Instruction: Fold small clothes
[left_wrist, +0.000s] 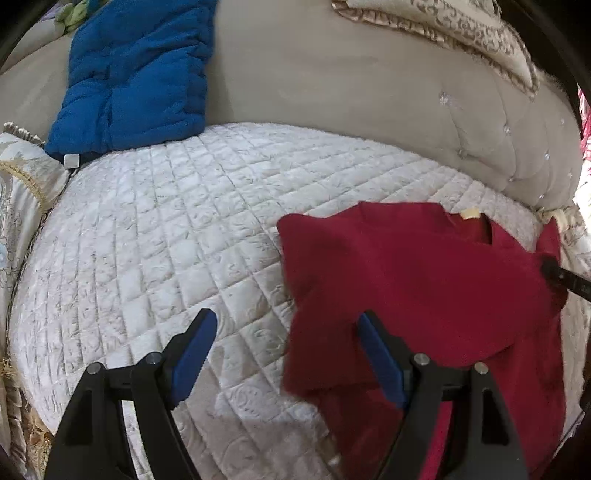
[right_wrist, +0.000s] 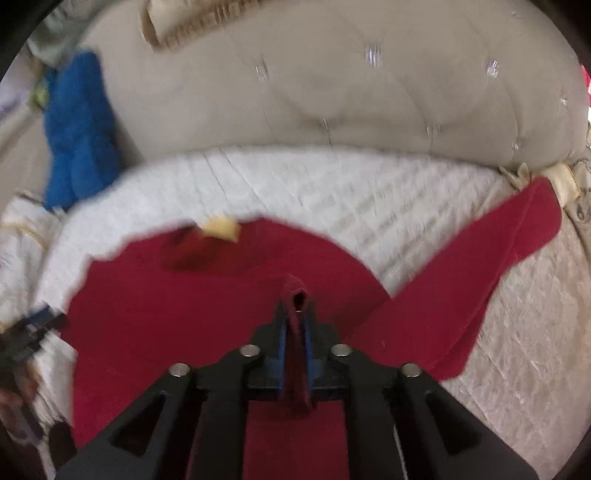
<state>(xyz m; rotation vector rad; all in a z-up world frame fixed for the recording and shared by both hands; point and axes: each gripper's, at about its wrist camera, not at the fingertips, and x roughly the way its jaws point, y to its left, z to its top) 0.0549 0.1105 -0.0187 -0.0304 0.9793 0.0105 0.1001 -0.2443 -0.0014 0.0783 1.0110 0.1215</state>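
Right wrist view shows the right gripper (right_wrist: 295, 317) clamped tight on a pinched ridge of the red long-sleeved top (right_wrist: 192, 306), cloth bunched between its blue pads; the top lies spread on the white quilted bedspread (right_wrist: 369, 192), its neck label (right_wrist: 221, 227) at the far edge, one sleeve (right_wrist: 480, 266) stretched away to the far right; left wrist view shows the left gripper (left_wrist: 286, 332) gaping wide and holding nothing, its right pad just over the left edge of the top, where a sleeve already seems folded in; a blue padded cushion (left_wrist: 136, 74) leans on the beige tufted headboard (left_wrist: 332, 74) at far left; the risk, I judge, is that the right grip holds only one thin pinch, so a quick pull could slip the cloth free or drag the whole top across the slick quilting, undoing the left fold; the blur suggests haste
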